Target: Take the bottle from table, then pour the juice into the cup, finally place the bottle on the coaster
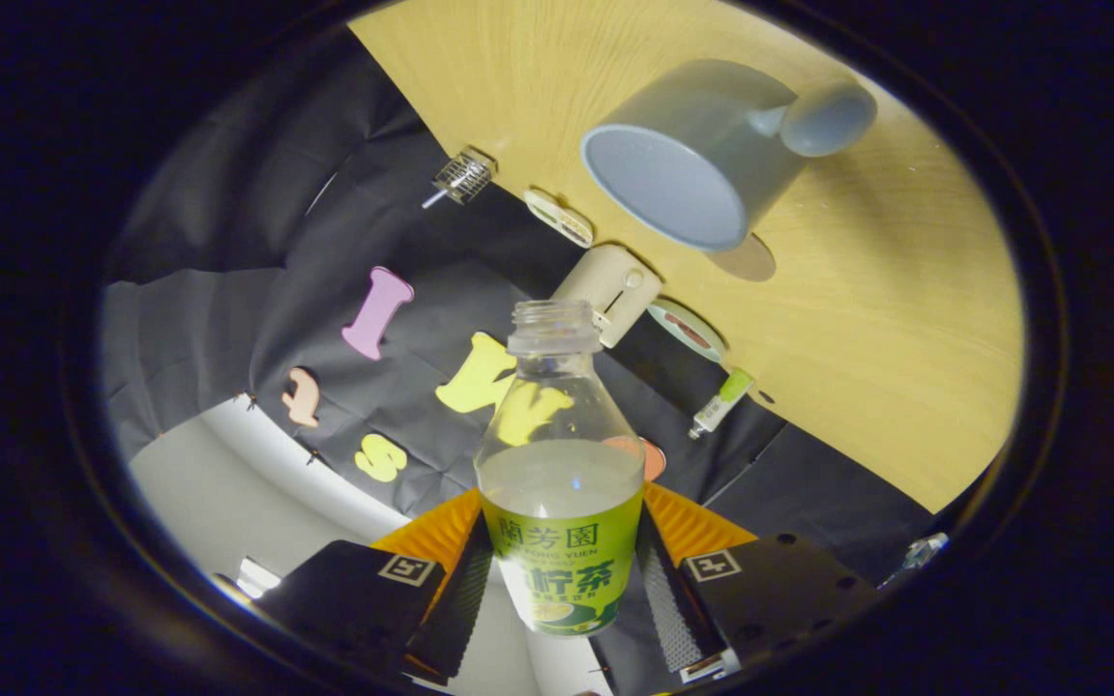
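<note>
Now | your tool [562, 580] grips the uncapped bottle [560, 483] between both fingers; bottle's open mouth points toward the grey cup [688, 155]; cup sits on the bench [886, 319] beyond it

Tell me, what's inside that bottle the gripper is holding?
The bottle, clamped in the gripper, holds pale cloudy liquid up to its shoulder; above that it is empty and uncapped. The label hides everything lower down.
</note>
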`<state>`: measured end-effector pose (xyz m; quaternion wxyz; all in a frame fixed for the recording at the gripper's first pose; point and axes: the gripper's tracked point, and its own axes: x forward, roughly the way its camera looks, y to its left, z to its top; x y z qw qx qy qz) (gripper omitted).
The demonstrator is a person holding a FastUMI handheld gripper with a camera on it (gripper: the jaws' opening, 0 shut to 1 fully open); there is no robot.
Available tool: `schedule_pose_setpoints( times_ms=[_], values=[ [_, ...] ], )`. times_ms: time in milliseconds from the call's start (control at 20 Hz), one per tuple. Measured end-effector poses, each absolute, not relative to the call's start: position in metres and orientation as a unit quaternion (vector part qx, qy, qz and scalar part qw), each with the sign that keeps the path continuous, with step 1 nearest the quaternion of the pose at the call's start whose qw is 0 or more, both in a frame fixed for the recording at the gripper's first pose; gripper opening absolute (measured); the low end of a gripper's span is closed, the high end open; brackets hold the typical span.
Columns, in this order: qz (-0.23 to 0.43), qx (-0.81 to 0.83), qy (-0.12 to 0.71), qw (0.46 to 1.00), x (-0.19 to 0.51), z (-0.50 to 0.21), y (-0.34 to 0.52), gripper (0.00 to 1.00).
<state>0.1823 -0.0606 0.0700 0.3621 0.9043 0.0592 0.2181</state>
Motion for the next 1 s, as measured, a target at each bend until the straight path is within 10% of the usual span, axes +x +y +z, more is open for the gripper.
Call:
schedule_pose_setpoints(
  times_ms=[300,1000],
  values=[
    [0.206,0.892,0.063,0.398,0.187,0.053,-0.052,0.78],
    [0.074,0.582,0.064,0.807,0.176,0.014,-0.053,0.78]
  ],
)
